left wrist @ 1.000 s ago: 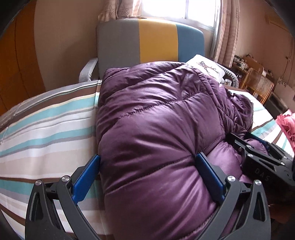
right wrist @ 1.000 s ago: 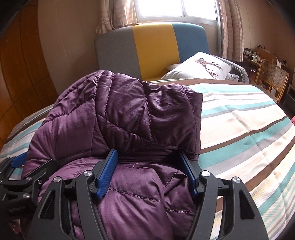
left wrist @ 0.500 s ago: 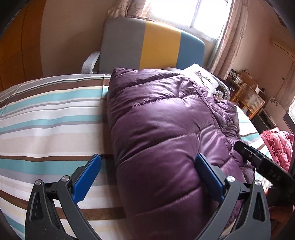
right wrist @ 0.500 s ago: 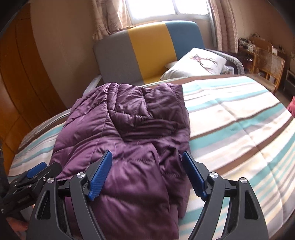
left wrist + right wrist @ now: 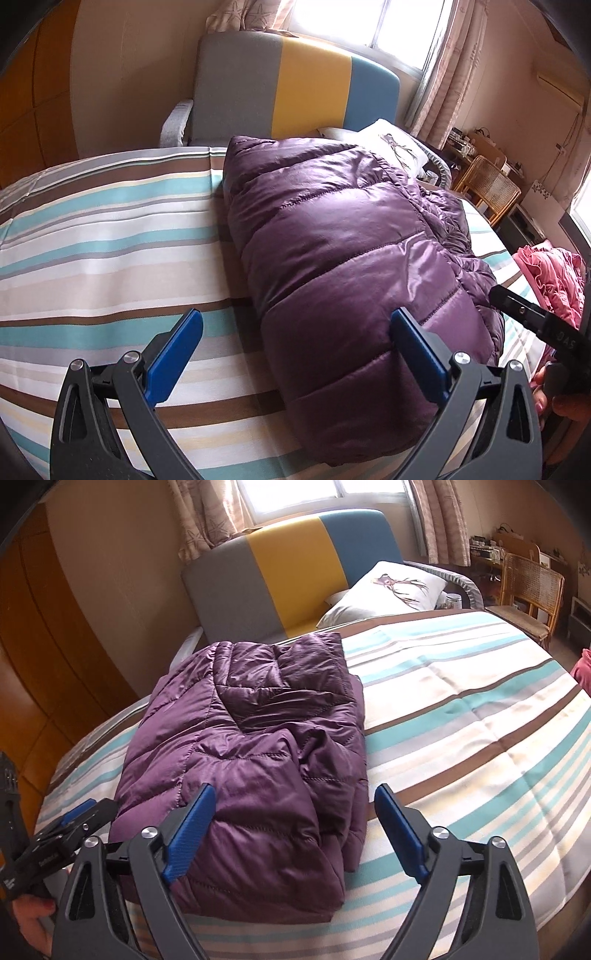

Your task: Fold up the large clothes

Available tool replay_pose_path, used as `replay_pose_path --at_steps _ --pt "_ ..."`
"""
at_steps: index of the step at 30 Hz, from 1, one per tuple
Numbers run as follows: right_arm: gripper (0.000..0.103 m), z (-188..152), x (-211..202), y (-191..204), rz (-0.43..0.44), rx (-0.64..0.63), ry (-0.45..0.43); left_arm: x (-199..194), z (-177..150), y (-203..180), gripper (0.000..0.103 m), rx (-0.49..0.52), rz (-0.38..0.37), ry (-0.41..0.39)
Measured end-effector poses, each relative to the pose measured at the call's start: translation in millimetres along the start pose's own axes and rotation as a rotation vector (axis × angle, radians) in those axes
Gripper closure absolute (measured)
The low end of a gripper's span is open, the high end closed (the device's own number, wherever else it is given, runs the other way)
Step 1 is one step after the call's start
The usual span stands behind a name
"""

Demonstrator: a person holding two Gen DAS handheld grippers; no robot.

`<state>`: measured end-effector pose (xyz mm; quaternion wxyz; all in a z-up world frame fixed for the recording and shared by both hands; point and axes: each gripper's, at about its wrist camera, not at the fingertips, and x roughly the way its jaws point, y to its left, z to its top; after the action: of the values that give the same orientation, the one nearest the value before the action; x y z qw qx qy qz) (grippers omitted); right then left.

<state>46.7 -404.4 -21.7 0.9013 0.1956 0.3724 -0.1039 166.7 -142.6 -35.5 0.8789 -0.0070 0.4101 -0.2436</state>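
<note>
Lying folded into a thick bundle at the centre of both frames, the purple down jacket (image 5: 343, 266) rests on the striped bed cover (image 5: 96, 236). At the bottom of the left wrist view the left tongs (image 5: 295, 354) are spread wide and released, gripping nothing. The right tongs (image 5: 295, 827) at the bottom of the right wrist view gape likewise, empty. A grey, yellow and blue headboard (image 5: 291, 565) fills the upper middle, a white pillow (image 5: 388, 587) beside it.
</note>
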Motion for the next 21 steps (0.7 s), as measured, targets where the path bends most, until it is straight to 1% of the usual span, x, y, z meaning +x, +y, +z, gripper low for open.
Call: replay_pose_path --at_steps 3,7,14,17,21 --pt "0.016 0 -2 -3 0.003 0.019 -0.003 1 2 0 0.002 -0.007 -0.005 0.004" --pt "0.016 2 3 -6 0.013 0.035 0.006 7 7 -4 0.002 -0.010 -0.063 0.027" --pt "0.016 8 15 -10 0.033 0.064 0.041 19 22 -13 0.002 -0.006 -0.090 0.055" --pt "0.016 11 17 -11 0.036 0.060 0.042 22 26 -16 0.002 0.012 -0.073 0.052" --pt "0.016 14 23 -16 0.054 0.083 0.058 31 28 -12 0.002 0.019 -0.082 0.074"
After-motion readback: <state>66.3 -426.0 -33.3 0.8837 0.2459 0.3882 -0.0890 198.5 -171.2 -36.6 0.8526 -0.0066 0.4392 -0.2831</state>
